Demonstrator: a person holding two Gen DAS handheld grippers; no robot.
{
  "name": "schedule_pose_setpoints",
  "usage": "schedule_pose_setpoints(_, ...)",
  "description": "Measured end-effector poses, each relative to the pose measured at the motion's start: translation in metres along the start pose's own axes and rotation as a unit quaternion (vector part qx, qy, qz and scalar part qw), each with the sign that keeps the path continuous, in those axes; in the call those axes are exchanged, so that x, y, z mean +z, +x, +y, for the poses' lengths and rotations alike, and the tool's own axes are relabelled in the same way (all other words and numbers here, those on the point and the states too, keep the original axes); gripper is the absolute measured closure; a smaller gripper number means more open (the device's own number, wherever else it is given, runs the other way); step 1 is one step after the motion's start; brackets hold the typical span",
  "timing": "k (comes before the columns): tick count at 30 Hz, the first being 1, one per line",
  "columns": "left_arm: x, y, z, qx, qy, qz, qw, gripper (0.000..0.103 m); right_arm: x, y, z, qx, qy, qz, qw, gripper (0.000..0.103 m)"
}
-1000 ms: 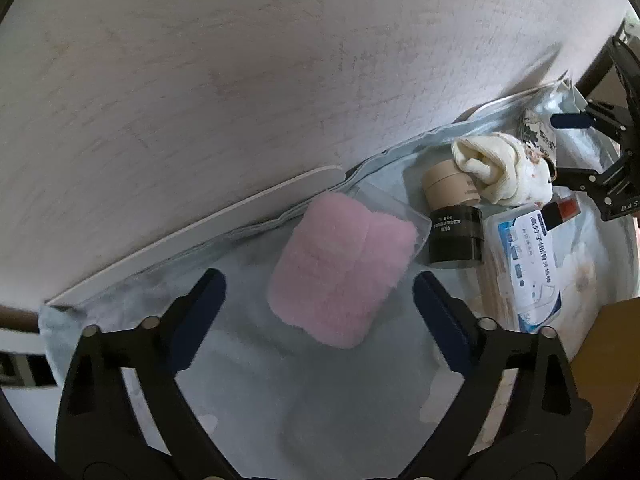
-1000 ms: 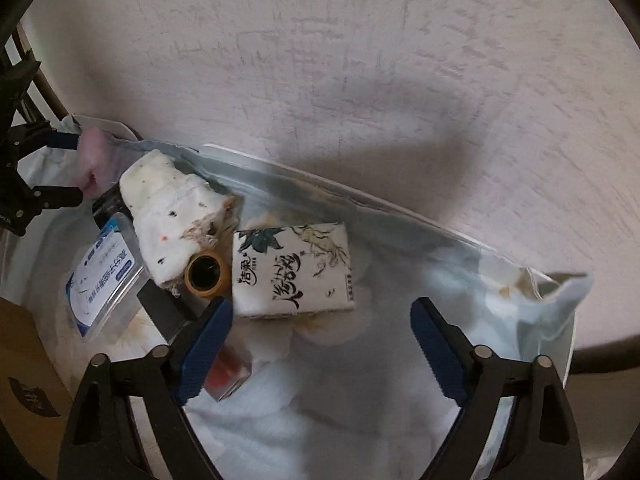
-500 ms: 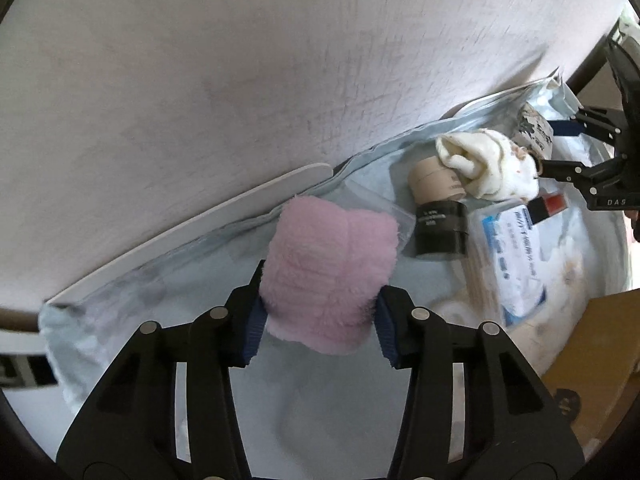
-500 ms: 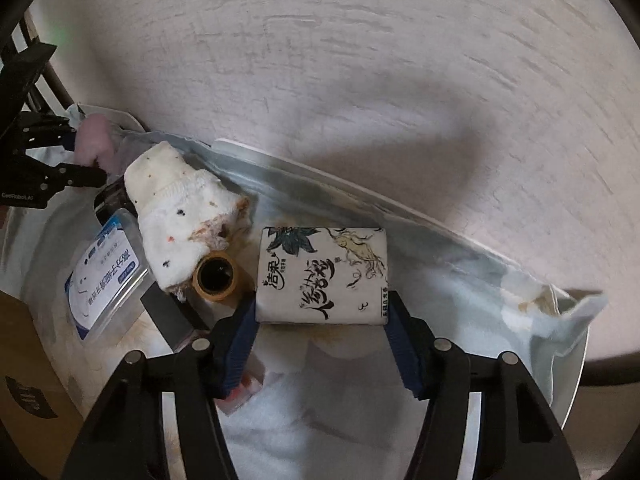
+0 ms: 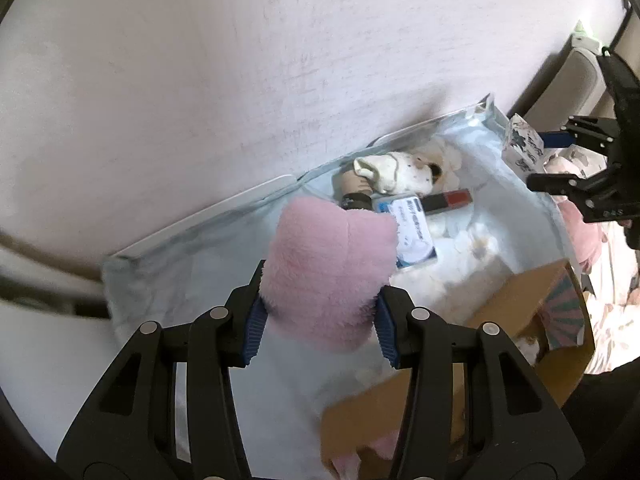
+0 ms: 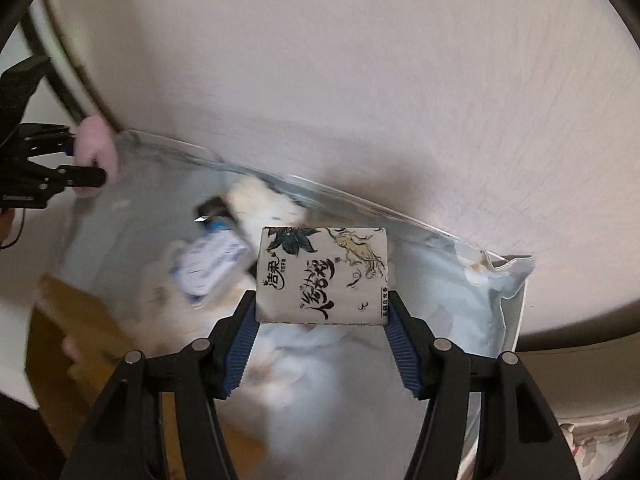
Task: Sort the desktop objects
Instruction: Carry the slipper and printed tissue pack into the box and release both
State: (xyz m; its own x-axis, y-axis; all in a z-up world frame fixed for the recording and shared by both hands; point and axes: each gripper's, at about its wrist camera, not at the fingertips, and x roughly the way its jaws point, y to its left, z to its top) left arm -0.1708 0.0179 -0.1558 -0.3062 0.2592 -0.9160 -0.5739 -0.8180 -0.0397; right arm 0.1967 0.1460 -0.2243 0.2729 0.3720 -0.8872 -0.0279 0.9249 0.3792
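Note:
My left gripper [image 5: 320, 320] is shut on a fluffy pink cloth [image 5: 328, 264] and holds it lifted above the pale blue table cover [image 5: 172, 276]. My right gripper [image 6: 322, 340] is shut on a white tissue pack with black calligraphy [image 6: 322, 276], also lifted. The pack shows at the far right of the left wrist view [image 5: 522, 148], and the pink cloth at the far left of the right wrist view [image 6: 96, 148]. On the cover lie a white spotted cloth [image 5: 396, 172], a blue-and-white mask pack [image 5: 412, 232], tape rolls [image 5: 354, 192] and a black-and-red bar [image 5: 444, 202].
An open cardboard box [image 5: 460, 368] stands at the front right of the left wrist view, and at the lower left of the right wrist view [image 6: 68, 352]. A white wall [image 5: 240, 60] rises behind the table. The right wrist view is blurred.
Both grippers have closed, the left on the pink cloth and the right on the tissue pack, and lifted them off the cover. Both views have pulled back, bringing the cardboard box into view.

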Motion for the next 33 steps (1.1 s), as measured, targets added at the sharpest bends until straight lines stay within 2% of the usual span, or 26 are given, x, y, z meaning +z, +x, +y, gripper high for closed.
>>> schedule_pose_setpoints(4, -0.019, -0.03, -0.009, 0.002, -0.005, -0.006, 1.0, 0.06, -0.008, -0.04, 0.018, 0.011, -0.023, -0.01, 1.0, 0.046)
schedule_pose_setpoints(5, -0.023, -0.033, -0.011, 0.0, -0.007, -0.006, 1.0, 0.06, -0.015, -0.048, 0.011, 0.014, -0.025, -0.011, 1.0, 0.046)
schedule_pose_setpoints(11, -0.057, -0.055, -0.03, -0.013, -0.015, 0.013, 0.9997, 0.06, -0.021, -0.076, 0.065, 0.039, -0.059, 0.0, 0.997, 0.046)
schedule_pose_setpoints(18, -0.1, -0.045, -0.068, -0.04, -0.018, 0.054, 0.9976, 0.06, -0.041, -0.08, 0.115, 0.05, -0.07, 0.01, 0.996, 0.046)
schedule_pose_setpoints(23, -0.126, -0.034, -0.089, -0.058, -0.029, 0.074, 0.9951, 0.06, -0.067, -0.074, 0.134, 0.049, -0.067, 0.037, 0.996, 0.046)
schedule_pose_setpoints(28, -0.143, -0.022, -0.103, -0.06, -0.029, 0.091, 0.9936, 0.06, -0.094, -0.054, 0.154, 0.037, -0.09, 0.072, 0.993, 0.046)
schedule_pose_setpoints(33, -0.158, -0.01, -0.106, -0.038, -0.027, 0.111, 0.9927, 0.06, -0.109, -0.039, 0.158, 0.03, -0.084, 0.102, 0.991, 0.046)
